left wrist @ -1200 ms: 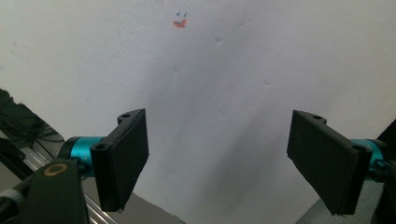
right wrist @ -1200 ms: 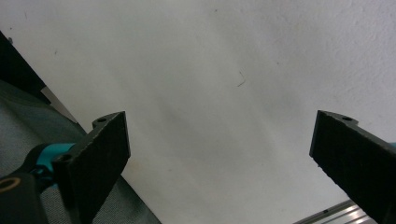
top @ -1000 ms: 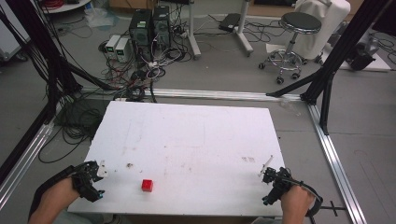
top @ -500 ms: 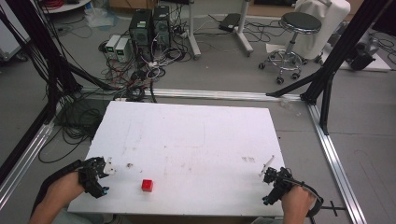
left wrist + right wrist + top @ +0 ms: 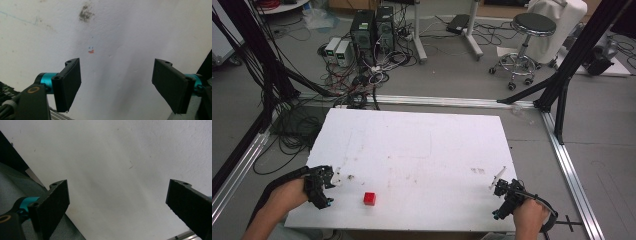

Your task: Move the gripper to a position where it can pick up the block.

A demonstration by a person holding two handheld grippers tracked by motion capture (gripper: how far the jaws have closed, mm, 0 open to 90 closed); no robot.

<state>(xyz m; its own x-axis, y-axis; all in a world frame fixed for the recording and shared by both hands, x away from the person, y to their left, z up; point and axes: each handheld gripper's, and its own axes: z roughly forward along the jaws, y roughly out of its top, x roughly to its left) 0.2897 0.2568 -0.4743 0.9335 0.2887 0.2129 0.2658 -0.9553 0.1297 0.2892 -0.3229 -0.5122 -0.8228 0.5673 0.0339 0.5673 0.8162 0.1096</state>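
Observation:
A small red cube (image 5: 370, 198) sits on the white table (image 5: 422, 150) near its front edge, left of centre. My left gripper (image 5: 326, 186) hovers at the table's front left, a short way left of the cube, jaws wide apart with nothing between them (image 5: 116, 80). At the front right corner my right gripper (image 5: 504, 197) is also open and empty (image 5: 117, 205), over bare white surface near the table edge. A small white stick (image 5: 497, 177) lies just beyond the right gripper.
A small white scrap (image 5: 337, 176) and a dark smudge (image 5: 350, 176) lie just beyond the left gripper. The smudge (image 5: 85, 13) is ahead in the left gripper view. Metal frame rails (image 5: 569, 175) border the table. Computers (image 5: 372, 27), cables and a stool (image 5: 529, 30) stand on the floor behind.
My left gripper has moved right and slightly forward along the front edge, closer to the red cube. The right gripper has stayed put.

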